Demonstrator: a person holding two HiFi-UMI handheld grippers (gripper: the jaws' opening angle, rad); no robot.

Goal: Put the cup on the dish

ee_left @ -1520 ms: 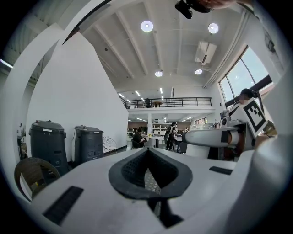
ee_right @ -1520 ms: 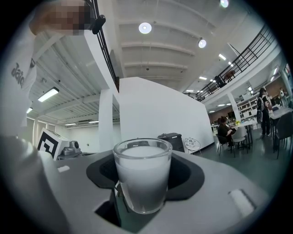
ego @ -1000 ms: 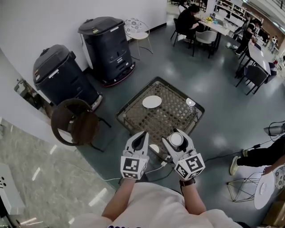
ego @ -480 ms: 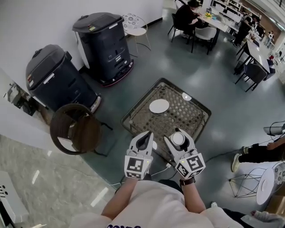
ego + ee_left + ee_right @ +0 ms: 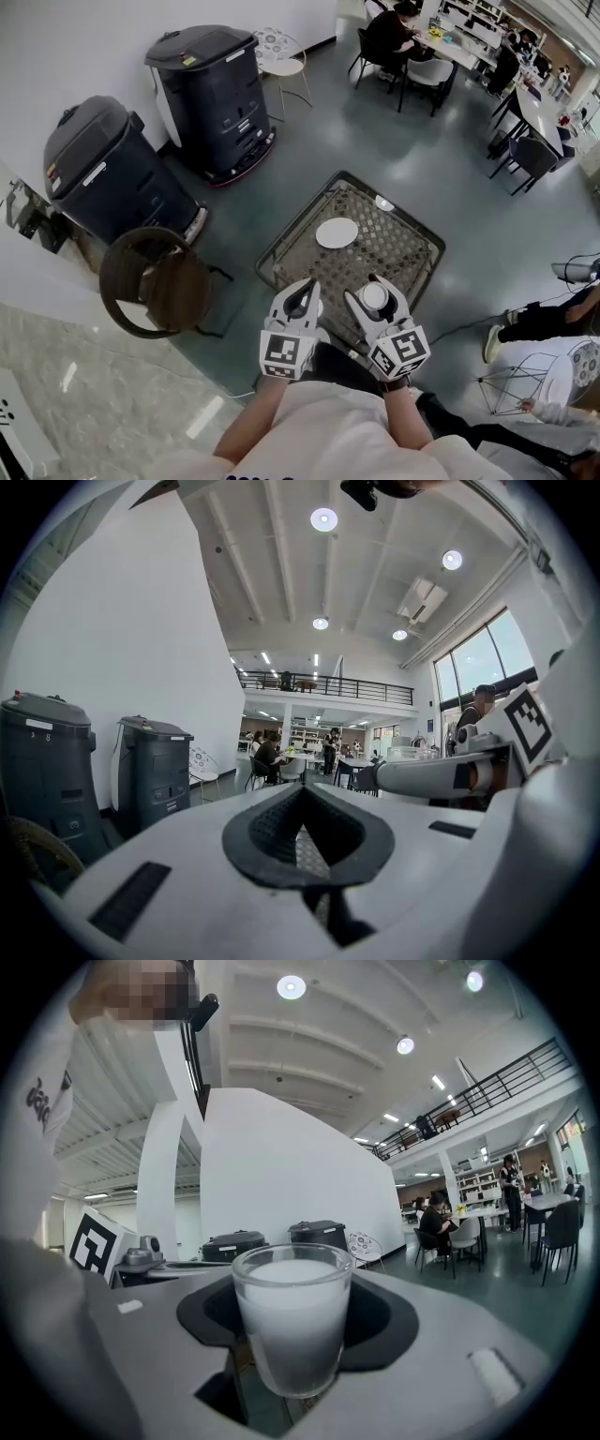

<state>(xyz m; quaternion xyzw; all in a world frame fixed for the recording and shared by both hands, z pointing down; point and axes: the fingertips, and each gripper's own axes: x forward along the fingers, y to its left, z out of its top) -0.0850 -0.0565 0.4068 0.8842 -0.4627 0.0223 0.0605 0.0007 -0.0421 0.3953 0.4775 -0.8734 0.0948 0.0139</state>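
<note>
A white dish (image 5: 337,232) lies near the middle of a low lattice-topped table (image 5: 403,246). My right gripper (image 5: 376,287) is shut on a clear cup (image 5: 373,296) with white contents, upright over the table's near edge and short of the dish. In the right gripper view the cup (image 5: 292,1326) stands between the dark pads (image 5: 386,1321). My left gripper (image 5: 304,287) is beside it on the left, jaws shut to a point and holding nothing. In the left gripper view the fingertips (image 5: 302,793) meet.
Two dark wheeled bins (image 5: 94,178) (image 5: 214,89) stand along the white wall at left. A round brown chair (image 5: 150,281) is left of the table. A small white object (image 5: 384,203) lies at the table's far corner. People sit at tables far back (image 5: 403,33) and at the right (image 5: 548,319).
Both grippers have moved forward toward the table, the cup still in the right one. The dish and table now lie closer to the gripper tips.
</note>
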